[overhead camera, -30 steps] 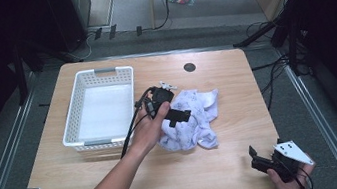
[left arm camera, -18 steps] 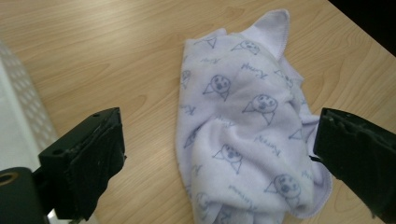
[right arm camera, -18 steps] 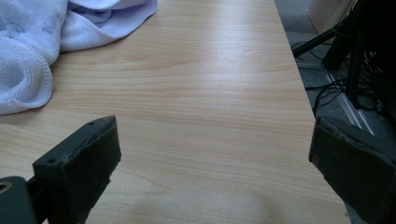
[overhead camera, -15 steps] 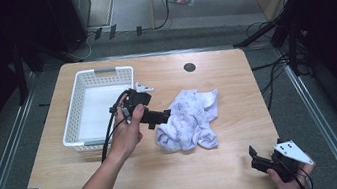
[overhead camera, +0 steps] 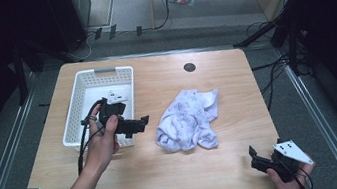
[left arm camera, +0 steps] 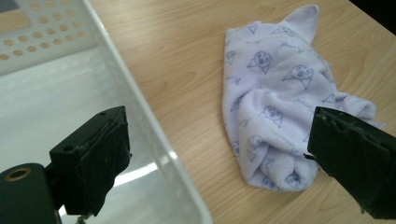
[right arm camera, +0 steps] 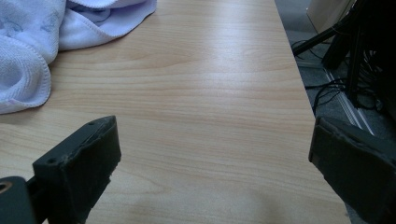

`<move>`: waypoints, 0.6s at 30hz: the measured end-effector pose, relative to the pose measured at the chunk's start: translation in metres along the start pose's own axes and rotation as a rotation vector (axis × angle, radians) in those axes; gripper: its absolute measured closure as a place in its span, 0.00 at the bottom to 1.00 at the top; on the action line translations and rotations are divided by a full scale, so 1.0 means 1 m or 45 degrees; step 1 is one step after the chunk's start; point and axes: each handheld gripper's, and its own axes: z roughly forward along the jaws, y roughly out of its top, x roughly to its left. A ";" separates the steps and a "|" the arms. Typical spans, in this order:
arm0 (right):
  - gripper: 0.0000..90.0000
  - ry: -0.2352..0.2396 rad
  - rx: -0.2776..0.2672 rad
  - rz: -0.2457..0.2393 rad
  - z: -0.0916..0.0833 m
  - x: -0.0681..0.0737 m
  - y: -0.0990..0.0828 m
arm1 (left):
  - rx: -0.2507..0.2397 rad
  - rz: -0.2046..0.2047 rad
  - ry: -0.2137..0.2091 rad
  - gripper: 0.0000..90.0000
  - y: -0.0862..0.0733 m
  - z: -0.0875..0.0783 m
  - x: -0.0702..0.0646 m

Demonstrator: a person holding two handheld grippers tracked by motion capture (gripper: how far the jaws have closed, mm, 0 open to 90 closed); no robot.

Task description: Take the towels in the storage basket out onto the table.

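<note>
Cloth (overhead camera: 188, 122) lies right of left gripper (overhead camera: 141, 124), untouched.

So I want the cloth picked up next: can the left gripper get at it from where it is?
Probably yes: the left gripper is open, and bare table lies between it and the cloth.

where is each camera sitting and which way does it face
High view: above the person's side, looking forward and down on the table; both forearms, left gripper, right gripper.
Left gripper view: rides the left gripper, facing basket and cloth; its open fingers.
Right gripper view: rides the right gripper, facing bare tabletop; its open fingers.
Shared: the cloth.
</note>
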 end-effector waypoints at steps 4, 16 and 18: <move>0.02 -0.001 0.002 -0.001 0.000 0.000 0.000 | -0.028 -0.022 0.023 0.07 -0.012 -0.010 0.013; 0.02 -0.006 0.010 -0.003 0.001 0.000 0.000 | -0.122 -0.110 0.101 0.07 -0.051 -0.043 0.051; 0.02 -0.006 0.010 -0.004 0.001 0.000 0.000 | -0.123 -0.117 0.111 0.07 -0.055 -0.045 0.055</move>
